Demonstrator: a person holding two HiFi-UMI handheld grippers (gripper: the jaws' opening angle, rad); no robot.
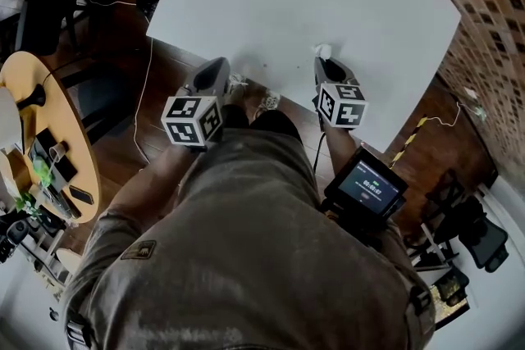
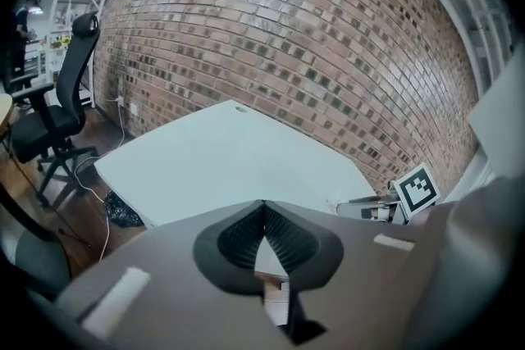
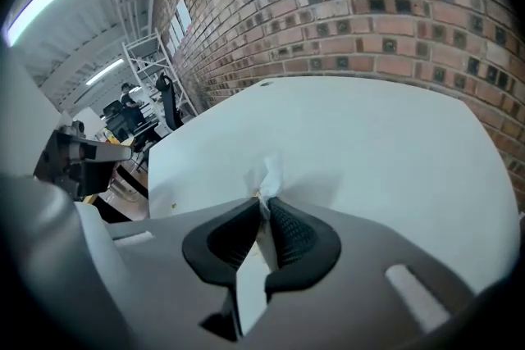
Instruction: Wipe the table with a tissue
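Observation:
A white table (image 1: 328,4) fills the upper middle of the head view. My right gripper (image 1: 321,57) is over the table's near edge, shut on a small white tissue (image 1: 323,50). In the right gripper view the tissue (image 3: 267,175) pokes out past the closed jaw tips, just above the white table (image 3: 385,152). My left gripper (image 1: 223,64) hovers at the table's near edge to the left, jaws shut with nothing held. In the left gripper view the left gripper (image 2: 262,207) points across the table (image 2: 230,164), with the right gripper's marker cube (image 2: 416,188) at the right.
A brick wall (image 1: 484,4) runs along the table's right side. A round wooden table (image 1: 49,127) with small items stands at the left, with cables (image 1: 141,86) on the wooden floor. Office chairs (image 2: 49,127) stand to the left. A screen device (image 1: 366,186) hangs at the person's waist.

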